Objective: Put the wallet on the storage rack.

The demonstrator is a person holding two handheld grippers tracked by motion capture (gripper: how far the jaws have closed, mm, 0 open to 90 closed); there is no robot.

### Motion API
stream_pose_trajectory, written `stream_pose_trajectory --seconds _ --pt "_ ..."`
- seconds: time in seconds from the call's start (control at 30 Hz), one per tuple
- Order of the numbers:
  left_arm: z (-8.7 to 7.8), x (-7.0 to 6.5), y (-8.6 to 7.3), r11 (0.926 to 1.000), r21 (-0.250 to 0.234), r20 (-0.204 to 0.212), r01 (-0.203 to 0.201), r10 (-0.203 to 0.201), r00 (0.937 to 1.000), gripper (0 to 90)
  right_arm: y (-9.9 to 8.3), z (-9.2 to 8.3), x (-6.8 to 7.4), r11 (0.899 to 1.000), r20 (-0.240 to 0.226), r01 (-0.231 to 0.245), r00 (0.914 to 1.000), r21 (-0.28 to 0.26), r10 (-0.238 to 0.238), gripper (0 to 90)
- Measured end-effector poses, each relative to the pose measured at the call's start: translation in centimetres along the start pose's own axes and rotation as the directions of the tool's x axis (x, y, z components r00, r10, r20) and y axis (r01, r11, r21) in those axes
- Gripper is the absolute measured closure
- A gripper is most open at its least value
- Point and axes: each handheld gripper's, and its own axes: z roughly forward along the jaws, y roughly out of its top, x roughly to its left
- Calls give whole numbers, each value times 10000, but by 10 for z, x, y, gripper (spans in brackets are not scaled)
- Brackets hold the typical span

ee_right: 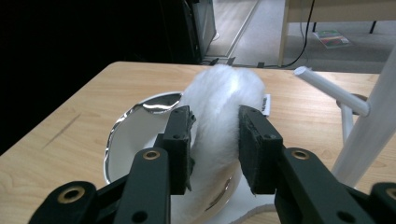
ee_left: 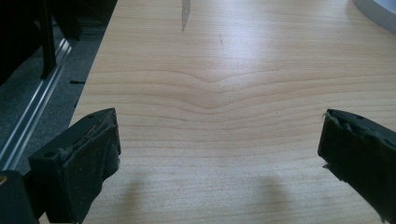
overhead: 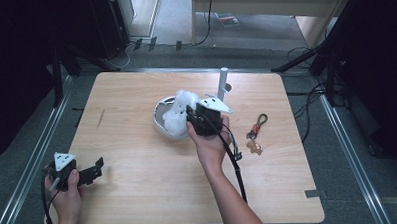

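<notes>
Bowl (overhead: 161, 116) mid-counter (overhead: 139, 194), fluffy toy (overhead: 179, 110) in it between right gripper (overhead: 192, 117) fingers (ee_right: 180, 144). Stand (overhead: 222, 86) behind-right of bowl. Keychain (overhead: 255, 135) further right. Left gripper (overhead: 91, 172) at counter's near-left corner.

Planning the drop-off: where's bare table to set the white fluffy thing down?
Free: the wide near strip between left gripper and right forearm, and the far-left corner beyond the bowl. Crowded: bowl, white stand, keychain at centre-right.
</notes>
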Motion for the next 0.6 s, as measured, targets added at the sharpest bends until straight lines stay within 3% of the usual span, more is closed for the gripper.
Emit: stream_pose_trajectory --seconds 0.2,0.33,0.53,0.6 --pt "0 0 0 10000 8 -9 -35 35 10000 2 -4 0 4 9998 86 205 9998 10 -205 677" --pt "1 0 0 10000 34 47 -55 55 10000 2 -9 1 10 9976 162 685 9975 -21 -685 670" --pt "1 0 0 10000 37 42 -35 35 10000 2 -18 2 18 9953 119 970 9952 -30 -970 663" --pt "1 -1 0 10000 41 44 -38 38 10000 2 -20 3 20 9946 159 1041 9944 35 -1041 703"
